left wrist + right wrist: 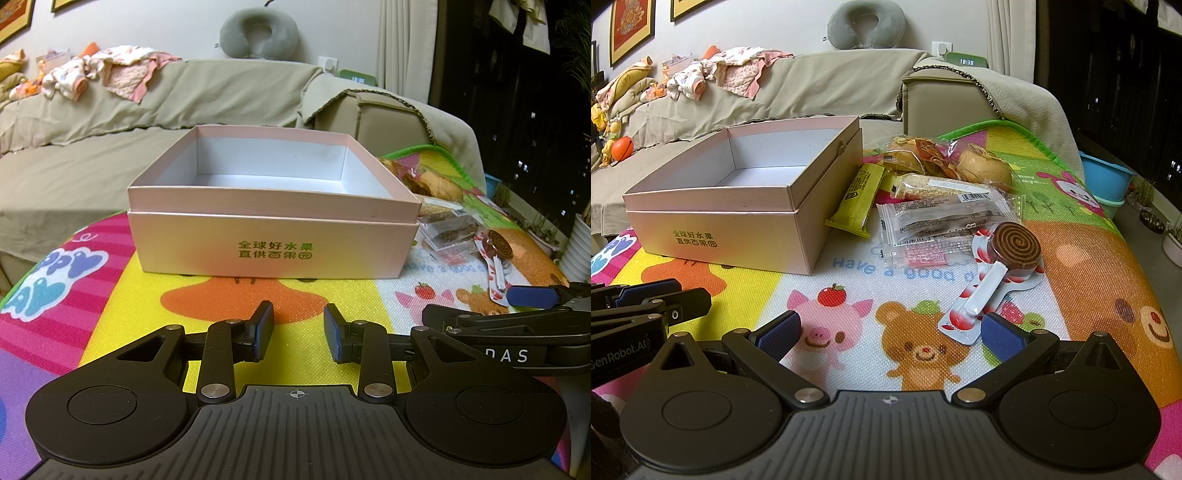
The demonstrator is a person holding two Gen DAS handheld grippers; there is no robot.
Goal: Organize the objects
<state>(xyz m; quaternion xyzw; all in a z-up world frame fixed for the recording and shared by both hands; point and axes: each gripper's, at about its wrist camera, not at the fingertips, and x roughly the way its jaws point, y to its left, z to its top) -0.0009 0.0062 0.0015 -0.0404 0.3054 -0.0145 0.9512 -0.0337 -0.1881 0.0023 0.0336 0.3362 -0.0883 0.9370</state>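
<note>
An open pink box with green lettering stands empty on the colourful play mat. Right of it lie snacks: a yellow bar, clear wrapped packets, wrapped buns and a packaged spiral lollipop. My left gripper is open and empty, just in front of the box. My right gripper is wide open and empty, its right fingertip at the lollipop pack's lower end. Each gripper shows at the other view's edge.
The play mat covers a raised surface in front of a beige sofa with clothes and a grey neck pillow. A blue tub and plant pots stand to the right.
</note>
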